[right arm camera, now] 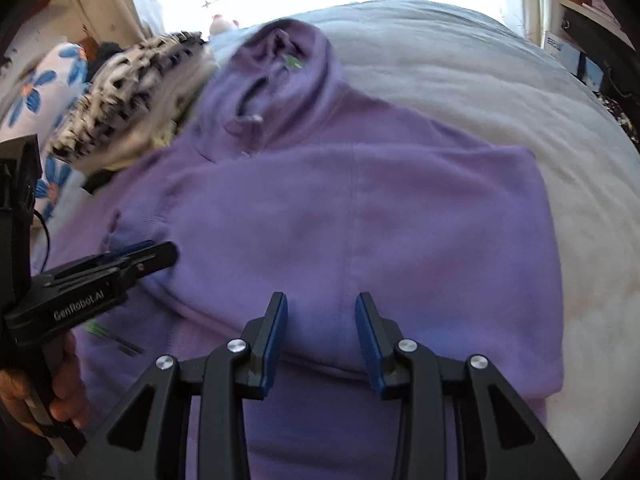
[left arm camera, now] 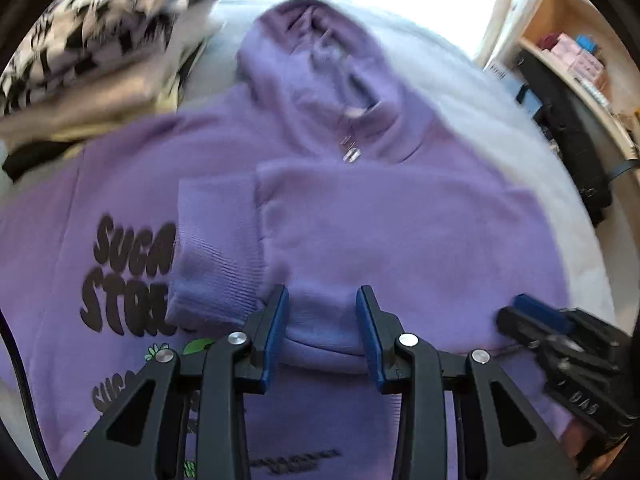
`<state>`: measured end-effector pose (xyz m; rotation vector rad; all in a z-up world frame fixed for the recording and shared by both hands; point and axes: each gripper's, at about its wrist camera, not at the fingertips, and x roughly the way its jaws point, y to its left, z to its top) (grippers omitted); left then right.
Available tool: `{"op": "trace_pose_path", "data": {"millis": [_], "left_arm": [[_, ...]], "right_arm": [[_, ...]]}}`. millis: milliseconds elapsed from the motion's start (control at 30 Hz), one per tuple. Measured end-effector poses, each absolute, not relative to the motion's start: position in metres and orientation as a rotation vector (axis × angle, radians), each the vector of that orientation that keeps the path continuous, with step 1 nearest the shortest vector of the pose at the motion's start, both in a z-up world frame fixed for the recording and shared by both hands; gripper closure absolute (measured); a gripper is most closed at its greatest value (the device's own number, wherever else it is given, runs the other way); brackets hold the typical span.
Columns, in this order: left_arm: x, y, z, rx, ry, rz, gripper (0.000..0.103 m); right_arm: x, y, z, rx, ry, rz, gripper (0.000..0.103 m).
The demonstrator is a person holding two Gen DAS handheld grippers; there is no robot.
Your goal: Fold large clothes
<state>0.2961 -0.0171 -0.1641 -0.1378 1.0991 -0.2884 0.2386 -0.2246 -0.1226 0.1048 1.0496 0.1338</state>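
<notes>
Purple hoodie (left arm camera: 360, 220) lies flat on the grey-white bed cover (right arm camera: 500, 92), right side and sleeve already folded over the chest print. Long axis runs 6 to 12 o'clock, hood (left arm camera: 316, 60) at 12. Left gripper (left arm camera: 322, 336) and right gripper (right arm camera: 321, 340) both part-open, nothing pinched (fold edge lies between the jaws, pads not pressing). Risk: ribbed cuff (left arm camera: 212, 264) slides off or the fold springs back if fabric snags on a pad.

A bed covered with a pale grey-white quilted blanket (right arm camera: 460, 80) carries a large purple cotton hoodie (right arm camera: 340, 208) spread flat, hood toward the window. Beside it on the bed's left lies a pile of clothes topped by a black-and-white patterned knit (left arm camera: 100, 40).
</notes>
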Motion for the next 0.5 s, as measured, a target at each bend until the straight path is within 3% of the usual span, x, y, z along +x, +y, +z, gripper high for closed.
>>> {"op": "trace_pose_path", "data": {"millis": [167, 267, 300, 500], "left_arm": [[0.291, -0.009, -0.166, -0.156, 1.084, -0.338, 0.07], [0.29, -0.009, -0.164, -0.143, 1.083, -0.333, 0.07], [0.289, -0.011, -0.164, -0.138, 1.082, -0.33, 0.07], [0.285, -0.024, -0.159, -0.083, 1.071, -0.278, 0.067]], "right_arm": [[0.228, -0.278, -0.128, 0.048, 1.036, -0.067, 0.064], [0.218, -0.311, -0.127, 0.077, 1.022, -0.067, 0.082], [0.215, -0.317, -0.126, 0.087, 1.022, -0.072, 0.083], [0.208, -0.312, -0.123, 0.04, 1.027, -0.149, 0.08]]}}
